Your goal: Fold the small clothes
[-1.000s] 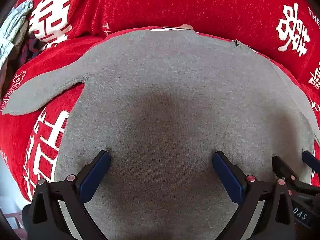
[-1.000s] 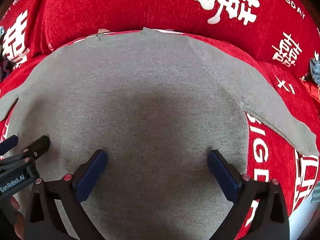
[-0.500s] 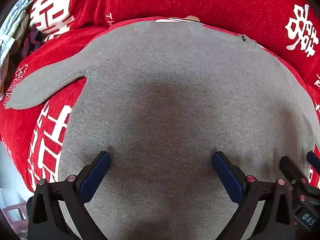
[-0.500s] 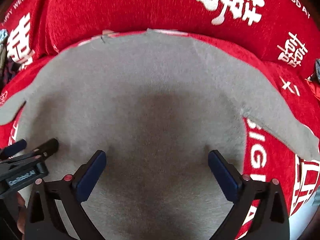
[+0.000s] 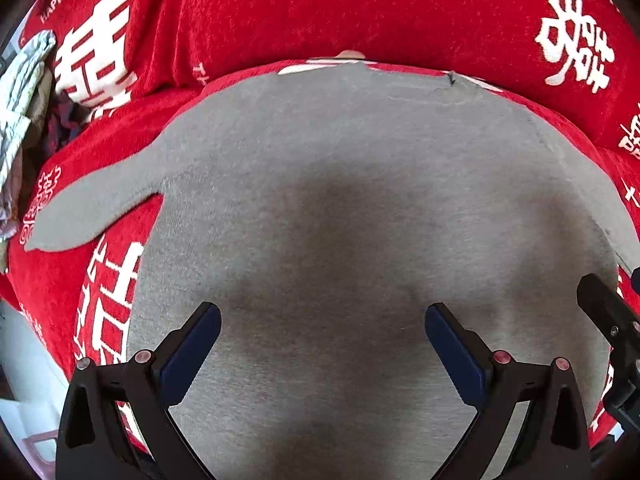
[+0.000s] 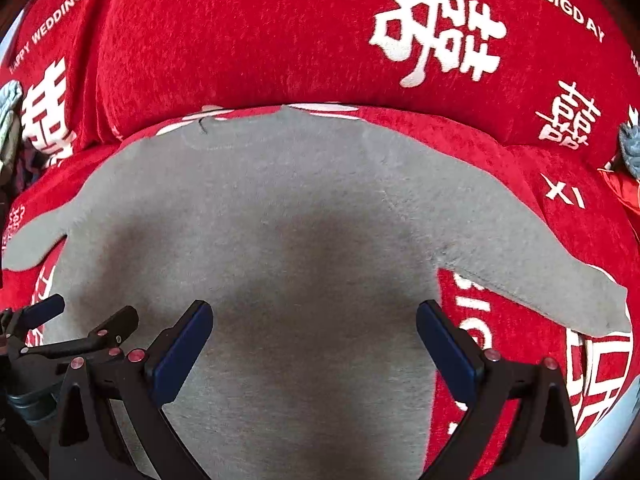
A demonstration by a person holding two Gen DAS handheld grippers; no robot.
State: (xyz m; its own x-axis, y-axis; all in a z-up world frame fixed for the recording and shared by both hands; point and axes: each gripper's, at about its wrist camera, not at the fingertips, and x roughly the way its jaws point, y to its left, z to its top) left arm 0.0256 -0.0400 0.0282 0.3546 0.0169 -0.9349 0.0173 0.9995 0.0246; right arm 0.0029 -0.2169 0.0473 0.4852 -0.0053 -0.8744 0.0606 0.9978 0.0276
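Observation:
A small grey long-sleeved top (image 5: 340,208) lies flat on a red cover, neck at the far side, both sleeves spread outward. It also shows in the right wrist view (image 6: 280,220). My left gripper (image 5: 322,320) is open and empty, hovering over the lower left part of the top. My right gripper (image 6: 314,318) is open and empty over the lower right part. The left sleeve (image 5: 92,208) points left; the right sleeve (image 6: 540,272) points right. Each gripper shows at the edge of the other's view.
The red cover (image 5: 360,12) with white characters rises into a cushion or backrest behind the top. A grey-white cloth bundle (image 5: 20,92) lies at the far left. Another grey item (image 6: 630,144) sits at the far right edge.
Both grippers have drawn back and up from the top, so more of it and both sleeves show. The jaws stayed open.

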